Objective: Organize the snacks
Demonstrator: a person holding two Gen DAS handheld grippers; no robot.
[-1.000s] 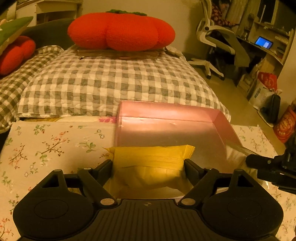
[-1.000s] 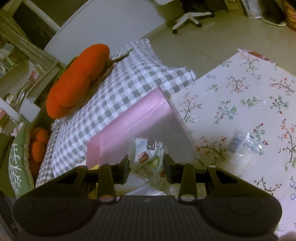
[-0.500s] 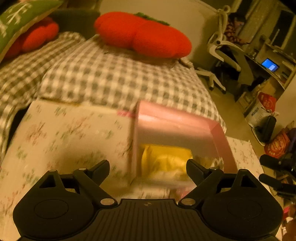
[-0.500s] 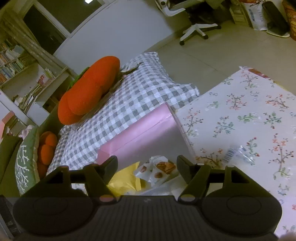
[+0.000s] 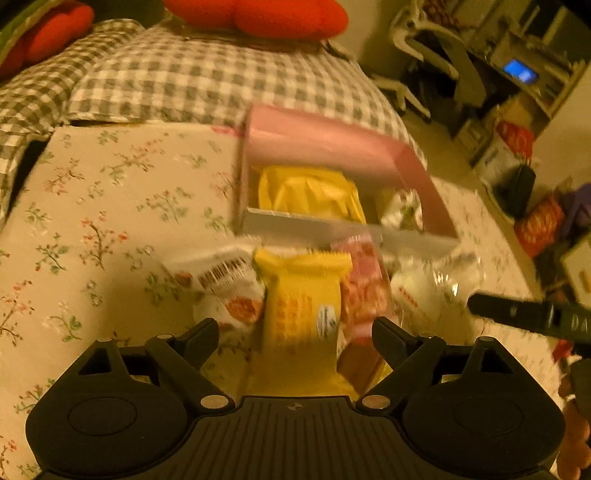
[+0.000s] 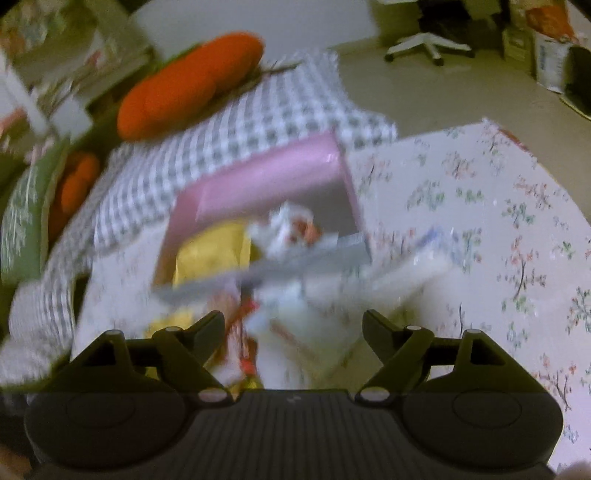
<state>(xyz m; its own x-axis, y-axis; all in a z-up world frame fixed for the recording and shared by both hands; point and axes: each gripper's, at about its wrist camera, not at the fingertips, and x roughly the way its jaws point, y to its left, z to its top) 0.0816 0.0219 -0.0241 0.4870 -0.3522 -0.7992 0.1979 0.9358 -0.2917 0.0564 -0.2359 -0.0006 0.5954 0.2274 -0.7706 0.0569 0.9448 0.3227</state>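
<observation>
A pink box (image 5: 332, 140) stands on the floral tablecloth (image 5: 110, 206) and holds a yellow snack pack (image 5: 306, 194) and a white snack pack (image 5: 404, 210). The box (image 6: 273, 173) also shows, blurred, in the right wrist view, with the yellow pack (image 6: 210, 254) and the white pack (image 6: 295, 229) inside. In front of the box lie loose snacks: a yellow pack (image 5: 301, 295), a pink pack (image 5: 364, 284), a white pack with a barcode (image 5: 221, 280) and clear-wrapped white packs (image 5: 436, 284). My left gripper (image 5: 294, 332) is open and empty above them. My right gripper (image 6: 293, 328) is open and empty.
A grey checked bed cover (image 5: 207, 77) with an orange plush cushion (image 5: 258, 14) lies behind the table. An office chair (image 5: 436, 55) and shelves stand at the right. The right gripper's finger (image 5: 517, 314) juts in from the right of the left wrist view.
Both grippers let go of their packs, which now lie in the pink box. Both have opened and pulled back toward the loose snacks in front of the box.
</observation>
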